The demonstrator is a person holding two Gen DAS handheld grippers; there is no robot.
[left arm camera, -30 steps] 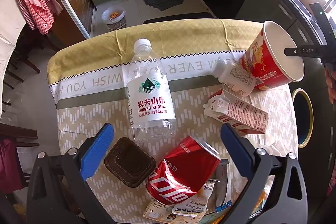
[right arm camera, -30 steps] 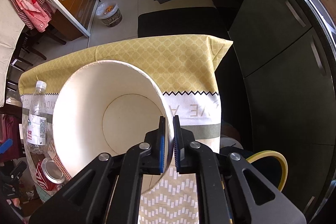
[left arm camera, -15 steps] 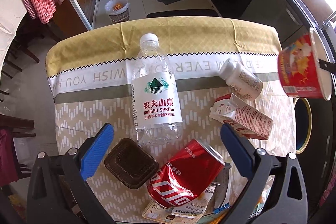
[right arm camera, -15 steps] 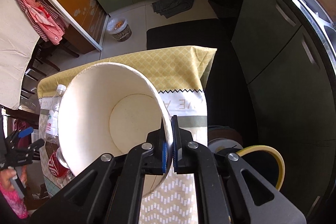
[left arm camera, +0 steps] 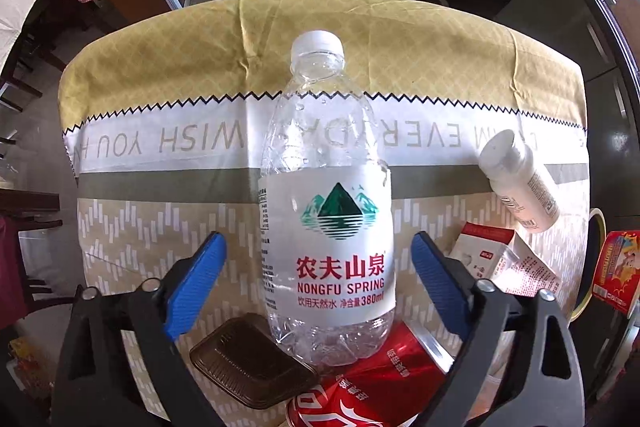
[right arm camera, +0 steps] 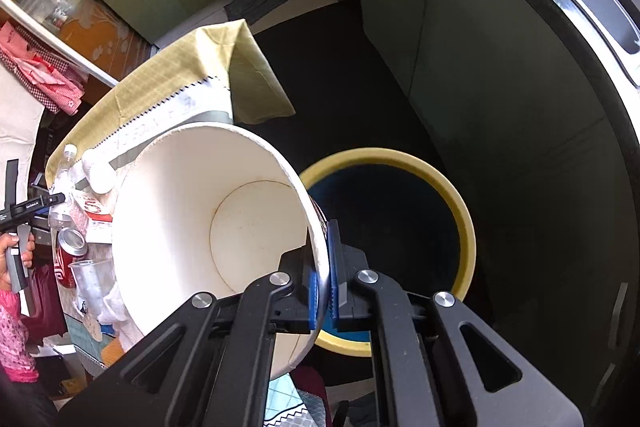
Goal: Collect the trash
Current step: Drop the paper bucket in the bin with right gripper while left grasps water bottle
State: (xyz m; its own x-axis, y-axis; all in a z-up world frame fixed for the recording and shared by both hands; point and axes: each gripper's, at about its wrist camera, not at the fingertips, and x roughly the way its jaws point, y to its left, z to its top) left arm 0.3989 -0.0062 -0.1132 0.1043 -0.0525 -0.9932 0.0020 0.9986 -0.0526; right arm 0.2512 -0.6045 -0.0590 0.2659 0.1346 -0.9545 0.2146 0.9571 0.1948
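Since a second ago the right gripper (right arm camera: pixel 323 279) has carried the paper bucket (right arm camera: pixel 208 215) off the table edge and out toward the yellow-rimmed bin (right arm camera: pixel 464 227), which now fills the middle of the right wrist view. Meanwhile the left gripper (left arm camera: pixel 320 283) has dropped closer over the water bottle (left arm camera: pixel 326 211).

The right jaws are pinched tight on the bucket's rim wall, one blue pad inside and one outside. The bucket hangs tilted, its mouth turned up and back toward the camera and its base pointing away and down. It overlaps the bin's near-left rim but is not yet squarely over the dark opening.

The left jaws have just been closing, yet they stand wide, a pad on each side of the bottle's labelled belly with clear cloth showing between pad and plastic — no grip so far.

The bottle lies flat on the tablecloth (left arm camera: pixel 160 99). Its long axis runs straight away from the gripper, with the white cap at the far end and the base near the crushed cola can (left arm camera: pixel 372 383) and the brown lid (left arm camera: pixel 248 367).

Two steps overlap, by my reading — dumping the bucket and picking the bottle. Next, the right hand needs to centre over the opening before letting go, and the left needs to finish closing across the bottle's width.
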